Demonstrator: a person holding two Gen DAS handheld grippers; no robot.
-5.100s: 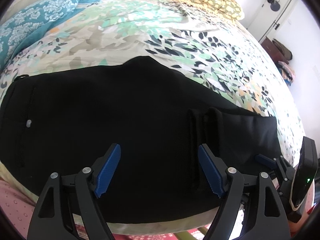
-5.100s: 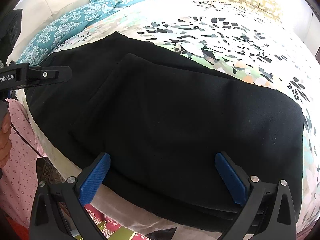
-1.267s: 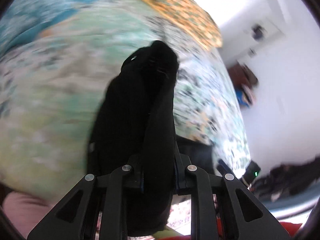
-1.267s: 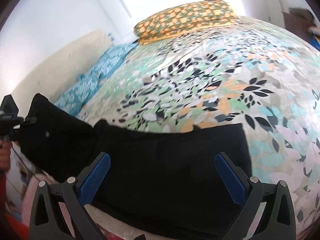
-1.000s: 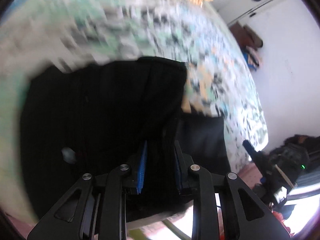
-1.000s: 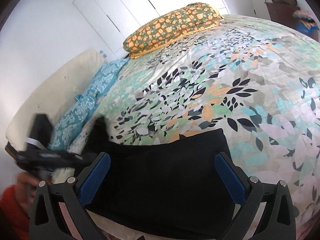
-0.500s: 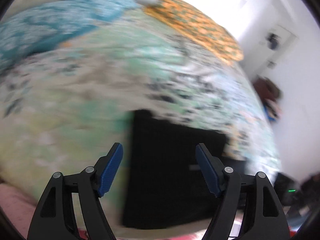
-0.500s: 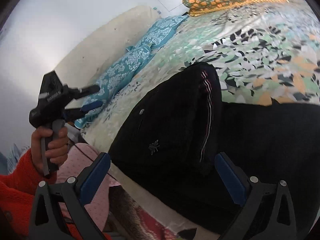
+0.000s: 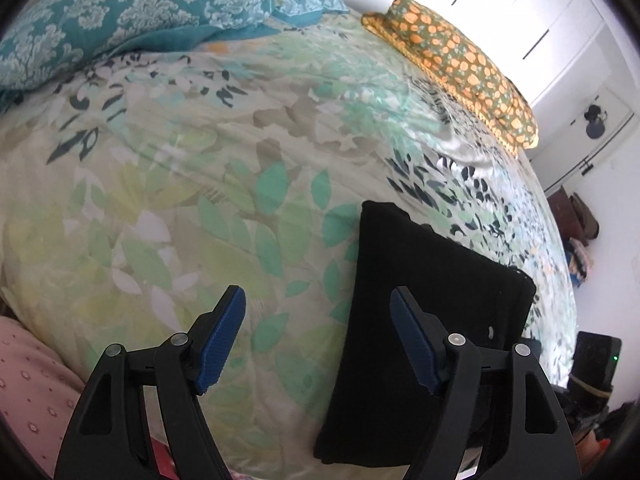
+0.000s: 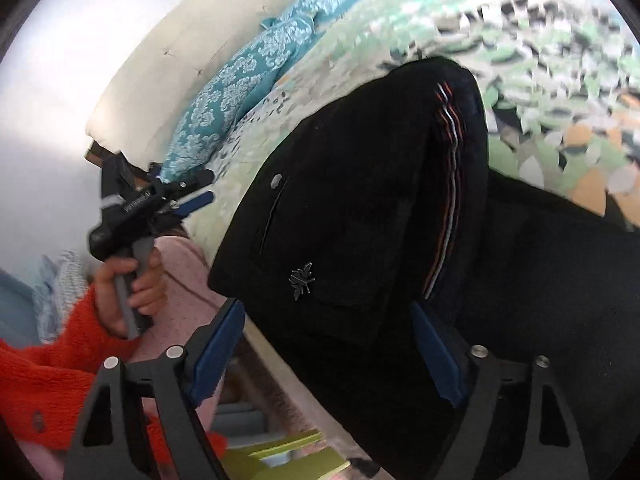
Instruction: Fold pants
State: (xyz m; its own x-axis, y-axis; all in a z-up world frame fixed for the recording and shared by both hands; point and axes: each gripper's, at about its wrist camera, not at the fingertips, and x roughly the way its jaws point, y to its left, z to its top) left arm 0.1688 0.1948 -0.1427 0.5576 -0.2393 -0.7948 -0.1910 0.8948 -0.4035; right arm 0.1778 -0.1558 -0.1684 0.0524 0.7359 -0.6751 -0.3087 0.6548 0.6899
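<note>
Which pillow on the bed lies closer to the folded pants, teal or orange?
Neither is close, but in the left wrist view the orange-patterned pillow lies on the black pants' side of the bed; the teal pillow lies toward the opposite corner.

1. A home bedroom: a wide bed [image 9: 168, 208] under a leaf-print cover fills the view.
2. Teal patterned pillows [image 9: 120, 12] and an orange-spotted pillow [image 9: 460, 56] lie at its head.
3. White closet doors [image 9: 500, 4] line the far wall.
</note>
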